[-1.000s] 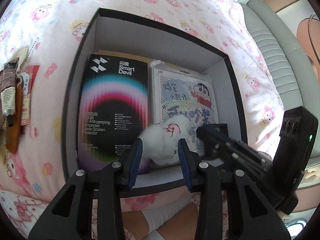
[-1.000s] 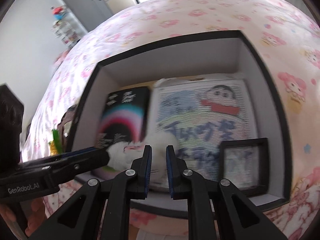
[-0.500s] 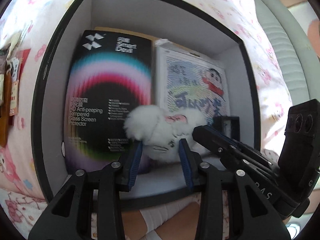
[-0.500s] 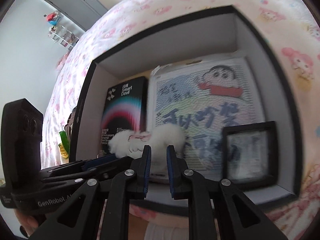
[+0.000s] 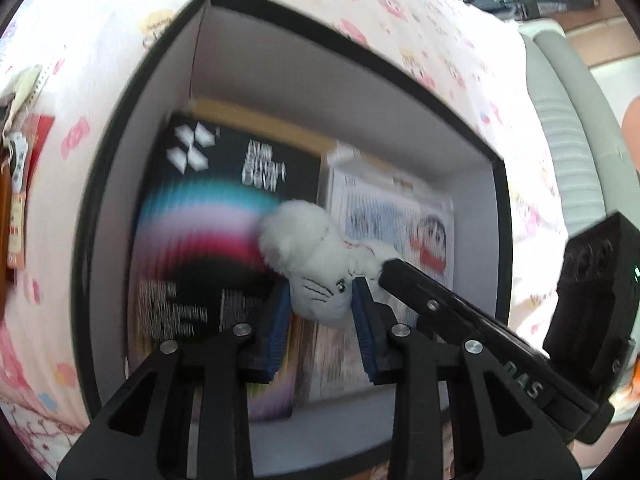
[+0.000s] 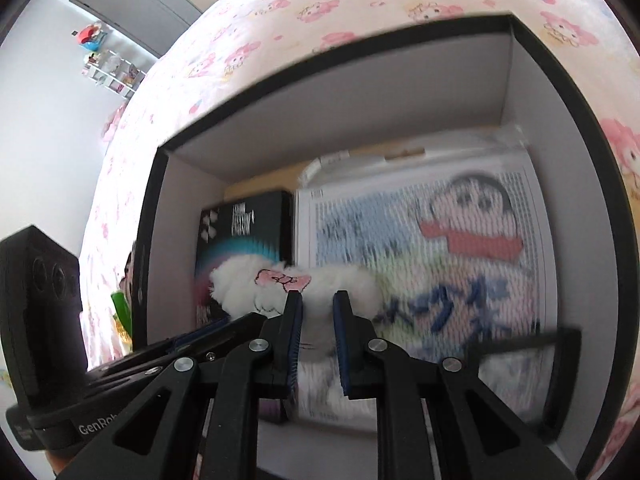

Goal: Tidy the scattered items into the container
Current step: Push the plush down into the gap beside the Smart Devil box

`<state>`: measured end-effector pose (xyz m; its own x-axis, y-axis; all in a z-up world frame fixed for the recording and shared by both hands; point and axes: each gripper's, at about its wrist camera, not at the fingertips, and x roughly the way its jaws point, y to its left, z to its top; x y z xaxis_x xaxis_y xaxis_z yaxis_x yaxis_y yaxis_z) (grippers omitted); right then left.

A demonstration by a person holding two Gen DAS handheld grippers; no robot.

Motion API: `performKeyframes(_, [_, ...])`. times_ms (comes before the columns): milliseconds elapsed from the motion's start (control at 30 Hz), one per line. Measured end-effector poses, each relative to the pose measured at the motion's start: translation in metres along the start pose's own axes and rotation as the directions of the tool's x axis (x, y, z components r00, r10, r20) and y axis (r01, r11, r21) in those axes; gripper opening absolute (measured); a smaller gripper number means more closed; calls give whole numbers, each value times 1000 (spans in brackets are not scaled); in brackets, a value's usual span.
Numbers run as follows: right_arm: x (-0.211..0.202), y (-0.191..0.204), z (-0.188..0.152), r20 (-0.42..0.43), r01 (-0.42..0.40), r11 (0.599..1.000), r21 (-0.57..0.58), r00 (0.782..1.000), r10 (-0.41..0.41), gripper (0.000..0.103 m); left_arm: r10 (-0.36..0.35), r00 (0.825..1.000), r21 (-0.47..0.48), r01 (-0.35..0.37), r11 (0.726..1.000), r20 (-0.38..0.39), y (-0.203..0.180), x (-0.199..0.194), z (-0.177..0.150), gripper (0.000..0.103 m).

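One black-rimmed box [image 5: 496,184] holds one white plush toy [image 5: 316,264], one black screen-protector package [image 5: 208,240], one cartoon bead-art kit [image 6: 440,248] and one small black picture frame [image 6: 520,368]. Two grippers appear: left gripper [image 5: 320,312], right gripper [image 6: 318,328].

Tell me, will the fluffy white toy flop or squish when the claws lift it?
The white plush toy probably squishes: its face bulges between the left claw pads. It likely flops, since its fluffy end sticks out unsupported. Probably light too; the right claw pinches only a small part.
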<state>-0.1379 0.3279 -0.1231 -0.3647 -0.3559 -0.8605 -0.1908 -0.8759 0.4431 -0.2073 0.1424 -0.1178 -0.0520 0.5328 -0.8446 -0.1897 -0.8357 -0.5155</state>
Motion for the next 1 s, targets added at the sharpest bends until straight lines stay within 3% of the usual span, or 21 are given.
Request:
performKeyframes(100, [-7,4,10,46,8,1000,-3,999,-7,13,32,998,-27,-31,999,59,0,-1,17,31])
performKeyframes(267, [-14,-3,8,71,52,999,12,996,-52,13,-2,994,-22,4,1000,108,-3,-16,20,31])
performKeyframes(500, [-2,-13,13,7,84,996,14,996,-84,13,-7,1000,44,8,999,-21,-9,2,10,31])
performKeyframes(633, [10,-7,17,-44,86,996,-26,995,-87,13,23,999,49,-21,999,-44,-10,13,20,31])
performKeyframes(833, [27,-6,43,-81,90,996,-29,992,-92,13,22,1000,22,-23,1000,11,-9,8,44,30])
performKeyframes(1000, [25,-3,60,-17,119,993,-17,993,-119,13,47,997,19,-48,999,62,-6,0,59,30])
